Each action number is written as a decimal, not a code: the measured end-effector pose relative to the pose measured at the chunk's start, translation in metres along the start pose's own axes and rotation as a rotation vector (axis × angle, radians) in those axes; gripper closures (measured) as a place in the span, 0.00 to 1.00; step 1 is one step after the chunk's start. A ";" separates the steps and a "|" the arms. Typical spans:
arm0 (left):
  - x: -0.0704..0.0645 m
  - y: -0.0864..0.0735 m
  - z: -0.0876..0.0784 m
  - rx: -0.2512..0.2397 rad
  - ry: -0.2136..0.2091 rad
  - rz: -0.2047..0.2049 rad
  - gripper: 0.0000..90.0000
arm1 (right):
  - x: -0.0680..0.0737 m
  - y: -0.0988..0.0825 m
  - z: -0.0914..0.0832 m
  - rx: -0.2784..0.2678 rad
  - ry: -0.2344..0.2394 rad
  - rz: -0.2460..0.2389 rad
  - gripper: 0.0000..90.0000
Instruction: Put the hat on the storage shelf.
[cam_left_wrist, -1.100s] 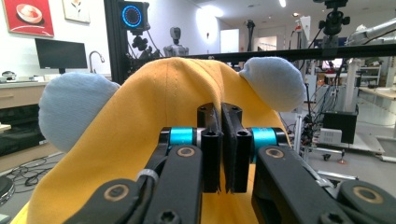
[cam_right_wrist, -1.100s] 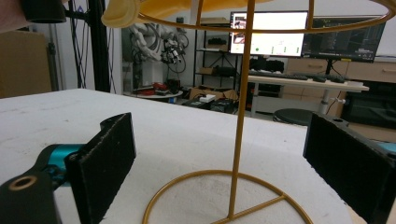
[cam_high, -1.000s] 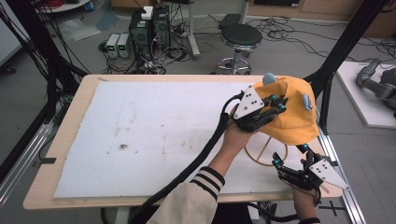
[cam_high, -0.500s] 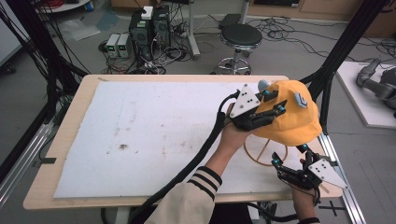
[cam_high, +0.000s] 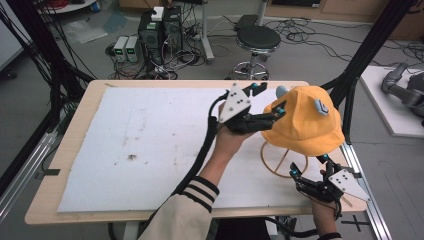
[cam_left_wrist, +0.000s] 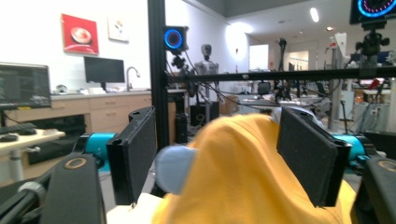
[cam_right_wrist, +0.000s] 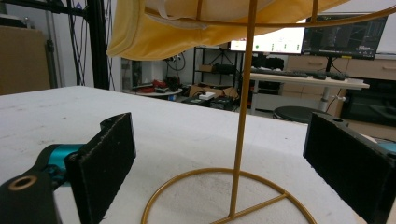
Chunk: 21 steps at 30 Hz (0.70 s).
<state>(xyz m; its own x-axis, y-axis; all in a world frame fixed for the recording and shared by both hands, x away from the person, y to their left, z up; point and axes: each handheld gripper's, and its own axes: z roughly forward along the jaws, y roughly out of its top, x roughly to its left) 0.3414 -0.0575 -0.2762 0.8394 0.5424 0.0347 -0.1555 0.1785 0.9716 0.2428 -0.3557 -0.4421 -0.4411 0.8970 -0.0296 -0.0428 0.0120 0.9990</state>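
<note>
Both grippers sit by the hat stand at the table's right side. From the high view, my left gripper (cam_high: 267, 107) is raised beside the yellow hat (cam_high: 305, 122), its jaws spread and reaching to the hat's left edge; I cannot tell from here whether they touch the cloth. The hat rests on a gold wire stand (cam_high: 280, 162) whose ring base lies on the white mat (cam_high: 150, 145) covering the table (cam_high: 75, 120). My right gripper (cam_high: 307, 172) is low, just right of the stand's base and under the hat's brim, jaws open and pointed at the base. A striped sleeve (cam_high: 200, 190) runs up to the left hand (cam_high: 227, 142).

Through the left gripper view, the jaws stand wide apart with the hat (cam_left_wrist: 252, 177) bulging up between them. A pale blue ear-like piece (cam_left_wrist: 173, 168) on the hat lies just beside the left pad (cam_left_wrist: 137, 154), and the right pad (cam_left_wrist: 310, 154) overlaps the yellow cloth. Neither pad is pressing in that I can make out.

Through the right gripper view, the jaws are spread wide, and the stand's post (cam_right_wrist: 245, 107) rises between them from the ring base (cam_right_wrist: 229, 196) on the mat (cam_right_wrist: 163, 126). The hat's brim (cam_right_wrist: 187, 32) hangs over the top. Both pads are clear of the wire.
</note>
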 end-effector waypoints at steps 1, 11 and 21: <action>0.007 0.008 -0.014 -0.010 0.023 0.014 0.32 | 0.000 0.000 0.001 0.001 0.001 -0.007 0.10; 0.046 0.042 -0.098 -0.038 0.156 0.098 0.30 | 0.003 0.001 0.002 -0.002 0.004 -0.008 0.10; 0.089 0.057 -0.212 0.026 0.371 0.144 0.26 | 0.003 0.001 0.004 0.002 0.002 -0.015 0.10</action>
<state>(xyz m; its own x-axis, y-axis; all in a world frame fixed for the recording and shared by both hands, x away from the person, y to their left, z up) 0.2966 0.1749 -0.2672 0.5641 0.8210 0.0886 -0.2403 0.0606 0.9688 0.2446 -0.3510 -0.4407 -0.4418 0.8960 -0.0444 -0.0471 0.0263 0.9985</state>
